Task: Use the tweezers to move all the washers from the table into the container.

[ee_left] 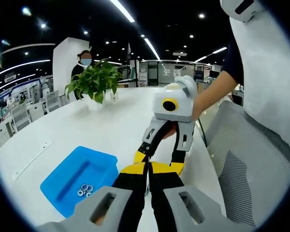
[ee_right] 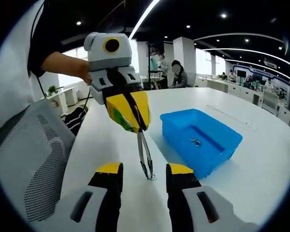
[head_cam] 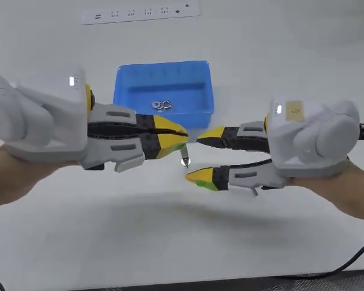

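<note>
Left gripper (head_cam: 182, 138) jaws are pressed together on a pair of metal tweezers (ee_right: 144, 150), and right gripper (head_cam: 194, 157) jaws are spread apart and holding nothing, as a person works at a white table (head_cam: 170, 236). Both tools meet just in front of the blue container (head_cam: 170, 116), on its near side. The tweezers hang tips-down from the left gripper, and the tips touch the table at a small ring that looks to be a washer (ee_right: 152, 178). It lies near the container's front wall but apart from it. Whether the tips already pinch it cannot be told. A few washers (head_cam: 162, 105) lie together on the container's floor, near its middle. A power strip (head_cam: 142, 12) sits well beyond the container's far side.

By the look of it, the washer is a light, stiff, flat metal ring. It is not fragile, but it is smooth and likely to slip or flick away on the slick tabletop. Lying flat, it offers little edge. The surest hold is probably one tweezer tip through the hole and the other outside the rim, pinching across the band. A grip on the outer edge alone risks the ring popping free.
</note>
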The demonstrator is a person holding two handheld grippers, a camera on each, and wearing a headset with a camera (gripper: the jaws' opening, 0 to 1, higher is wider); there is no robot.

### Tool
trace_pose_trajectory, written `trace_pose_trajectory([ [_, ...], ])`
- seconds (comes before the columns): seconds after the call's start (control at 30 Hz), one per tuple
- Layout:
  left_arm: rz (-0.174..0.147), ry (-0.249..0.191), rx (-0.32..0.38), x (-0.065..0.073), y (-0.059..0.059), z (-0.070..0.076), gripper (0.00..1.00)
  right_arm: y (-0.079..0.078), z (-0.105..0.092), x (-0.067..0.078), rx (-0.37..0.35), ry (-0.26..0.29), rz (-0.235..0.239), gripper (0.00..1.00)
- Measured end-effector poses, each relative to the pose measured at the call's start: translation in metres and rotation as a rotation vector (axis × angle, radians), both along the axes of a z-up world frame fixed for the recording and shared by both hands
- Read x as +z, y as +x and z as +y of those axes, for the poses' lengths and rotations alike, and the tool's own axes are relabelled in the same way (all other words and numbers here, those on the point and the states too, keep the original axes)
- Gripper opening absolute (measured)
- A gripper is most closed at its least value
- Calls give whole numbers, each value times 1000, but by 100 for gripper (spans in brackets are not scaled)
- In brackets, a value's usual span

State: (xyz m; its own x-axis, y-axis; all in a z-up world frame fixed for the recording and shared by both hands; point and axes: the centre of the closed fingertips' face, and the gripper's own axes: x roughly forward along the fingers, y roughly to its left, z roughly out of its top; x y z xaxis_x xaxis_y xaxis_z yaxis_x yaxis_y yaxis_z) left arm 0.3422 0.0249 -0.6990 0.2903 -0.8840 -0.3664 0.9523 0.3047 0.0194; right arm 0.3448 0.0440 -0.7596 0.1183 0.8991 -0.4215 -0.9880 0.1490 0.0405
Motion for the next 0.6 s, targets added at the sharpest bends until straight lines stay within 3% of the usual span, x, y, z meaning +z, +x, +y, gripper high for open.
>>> trace_pose_trajectory([
  [0.13,1,-3,-6,-1,0,-2,4,-1,6,-4,47,-10,9,25],
  [0.23,1,0,-12,-1,0,-3,4,-5,10,-9,118,-47,-14,21],
  [0.37,2,4,-24,-2,0,-5,4,-5,13,-12,173,-82,-43,18],
  [0.6,5,1,-29,-2,1,-6,4,-2,16,-14,270,-105,-33,12],
])
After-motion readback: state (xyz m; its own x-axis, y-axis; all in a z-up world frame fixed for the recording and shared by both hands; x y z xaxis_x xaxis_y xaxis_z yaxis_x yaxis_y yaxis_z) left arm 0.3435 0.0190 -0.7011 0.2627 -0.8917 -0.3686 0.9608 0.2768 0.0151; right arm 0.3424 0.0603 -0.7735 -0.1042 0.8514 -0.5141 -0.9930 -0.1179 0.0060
